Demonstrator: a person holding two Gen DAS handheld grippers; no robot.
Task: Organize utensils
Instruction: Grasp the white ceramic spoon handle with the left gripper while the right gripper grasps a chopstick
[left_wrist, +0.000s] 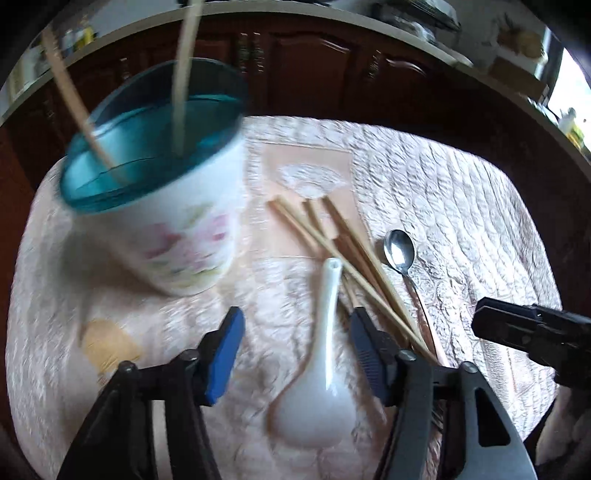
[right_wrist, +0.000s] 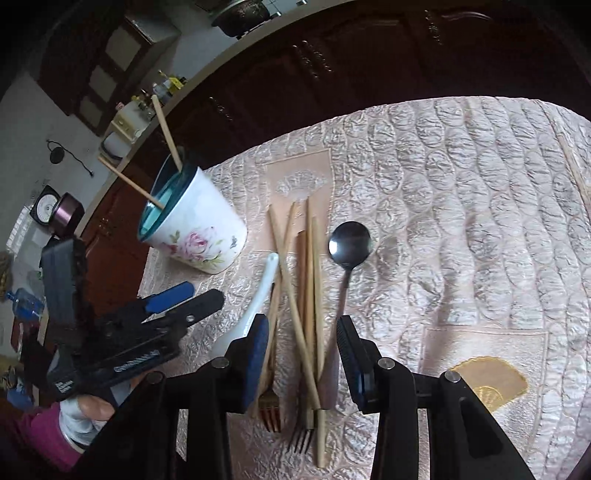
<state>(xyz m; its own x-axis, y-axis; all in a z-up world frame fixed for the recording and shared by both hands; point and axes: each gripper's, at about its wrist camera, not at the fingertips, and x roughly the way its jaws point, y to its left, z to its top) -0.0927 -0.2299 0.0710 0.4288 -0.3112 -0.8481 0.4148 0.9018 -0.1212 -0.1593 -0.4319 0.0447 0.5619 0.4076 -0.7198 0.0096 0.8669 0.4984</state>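
Pink quilted cloth (right_wrist: 461, 221): covering the desk.
Cup (right_wrist: 199, 229): standing at the left, holding two chopsticks (right_wrist: 168, 134).
Loose chopsticks (right_wrist: 306, 295): lying crossed between the white spoon (left_wrist: 317, 376) and metal spoon (right_wrist: 349, 251), over two forks (right_wrist: 269, 410).
Left tongs (left_wrist: 295, 354): gaping wide above the white spoon, gripping nothing.
Right tongs (right_wrist: 303, 354): hanging open over the chopsticks, empty.

Left of the chopsticks (right_wrist: 306, 295) stands the cup (right_wrist: 199, 229), two sticks jutting from its rim. Right of them, beyond the spoon (right_wrist: 349, 242), the cloth (right_wrist: 461, 221) lies bare and open.
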